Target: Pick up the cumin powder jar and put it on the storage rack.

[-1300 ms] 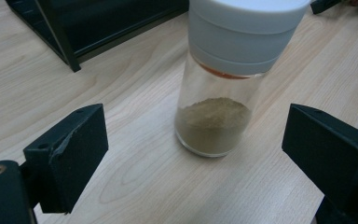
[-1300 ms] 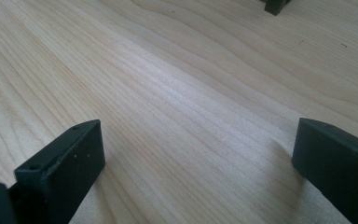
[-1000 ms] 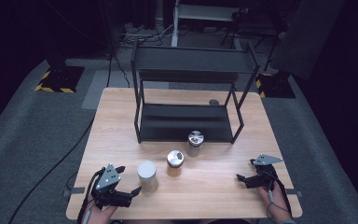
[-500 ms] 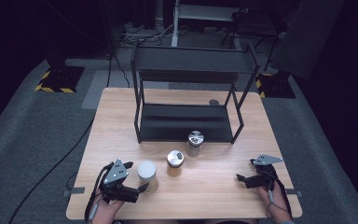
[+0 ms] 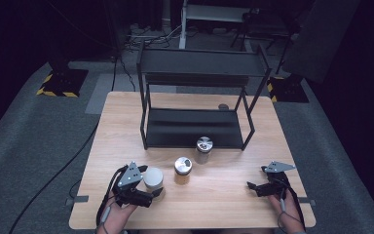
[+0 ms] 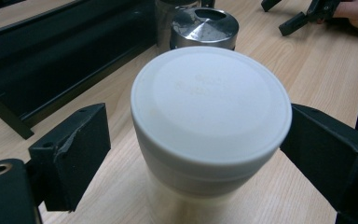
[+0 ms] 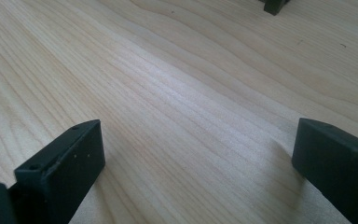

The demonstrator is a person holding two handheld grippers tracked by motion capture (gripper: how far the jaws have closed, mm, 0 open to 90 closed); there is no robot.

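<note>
White-lidded jar standing upright on the bench near its front edge, between the spread jaws of the left tool, which have just been closing; a gap remains at the left jaw, so no grip yet. Right tool rests apart, jaws spread over bare wood. Risk: uneven contact may push or tip the jar toward the nearby metal-lidded jar; gripping at the lid rim may slip.
</note>
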